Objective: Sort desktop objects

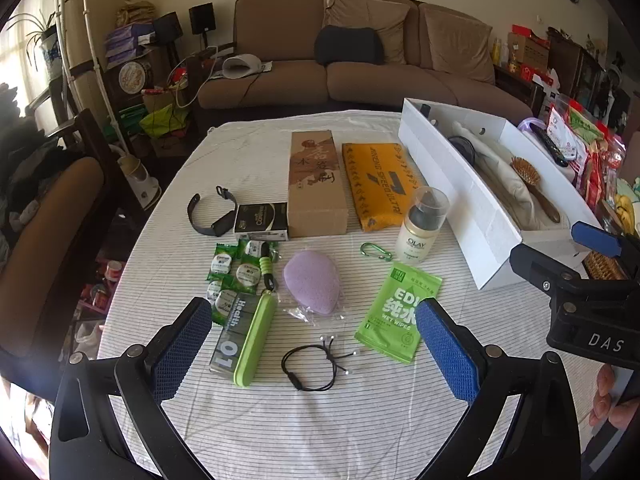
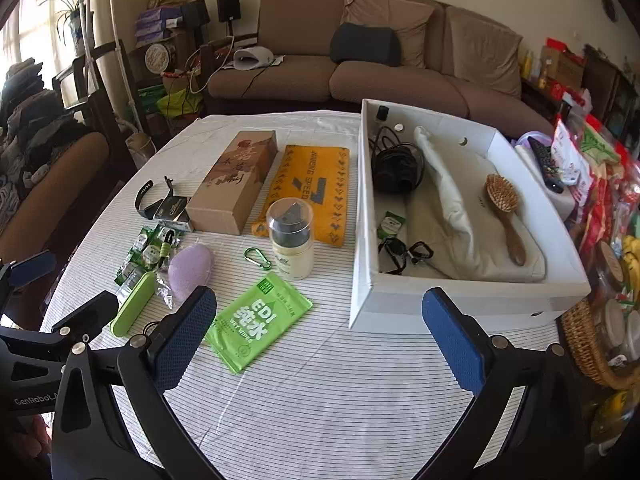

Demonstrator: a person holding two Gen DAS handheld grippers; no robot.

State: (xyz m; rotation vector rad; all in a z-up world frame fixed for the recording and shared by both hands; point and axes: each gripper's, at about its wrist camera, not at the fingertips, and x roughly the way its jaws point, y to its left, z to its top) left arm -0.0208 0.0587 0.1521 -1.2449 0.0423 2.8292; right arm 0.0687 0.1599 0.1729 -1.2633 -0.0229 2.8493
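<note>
My left gripper is open and empty above the near table, over a black cord bracelet. My right gripper is open and empty, between the green wet wipes pack and the white box. On the striped cloth lie a purple sponge, an Olay bottle, a green carabiner, a green case, green sachets, a black wristband, a small black box, a brown carton and a yellow pack.
The white box holds a wooden hairbrush, a white cloth, black cables and a black carabiner. Snack bags and a wicker basket crowd the right edge. A chair stands on the left.
</note>
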